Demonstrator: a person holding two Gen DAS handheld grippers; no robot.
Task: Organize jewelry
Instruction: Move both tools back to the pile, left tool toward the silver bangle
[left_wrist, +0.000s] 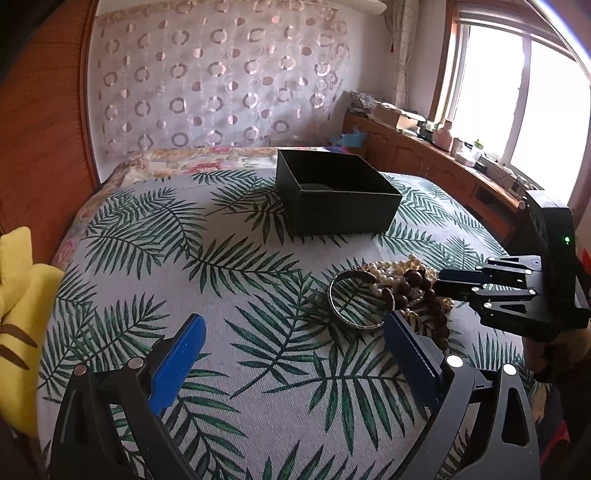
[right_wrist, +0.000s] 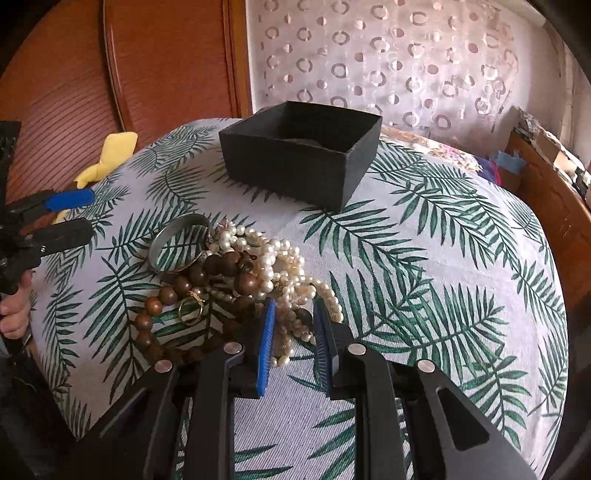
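A tangled jewelry pile (right_wrist: 258, 266) lies on the leaf-print bedspread (right_wrist: 424, 280): a pearl necklace (right_wrist: 280, 258), brown wooden beads (right_wrist: 173, 291), a silver bangle (right_wrist: 173, 240) and a small gold ring (right_wrist: 190, 312). My right gripper (right_wrist: 294, 325) is narrow, its blue pads closed on pearl strands and a brown bead at the pile's near edge. An open black box (right_wrist: 303, 155) stands beyond the pile. In the left wrist view the pile (left_wrist: 399, 284) sits right of centre, with the bangle (left_wrist: 351, 310) beside it and the box (left_wrist: 332, 195) farther back. My left gripper (left_wrist: 295, 347) is wide open with nothing in it, its right pad (left_wrist: 410, 350) close to the pile.
A yellow cloth (left_wrist: 18, 295) lies at the bed's left edge against a wooden headboard (left_wrist: 44, 129). A wooden cabinet (left_wrist: 436, 162) with clutter runs under the window on the right. A person's hand (right_wrist: 14, 314) holds the left gripper (right_wrist: 86, 216).
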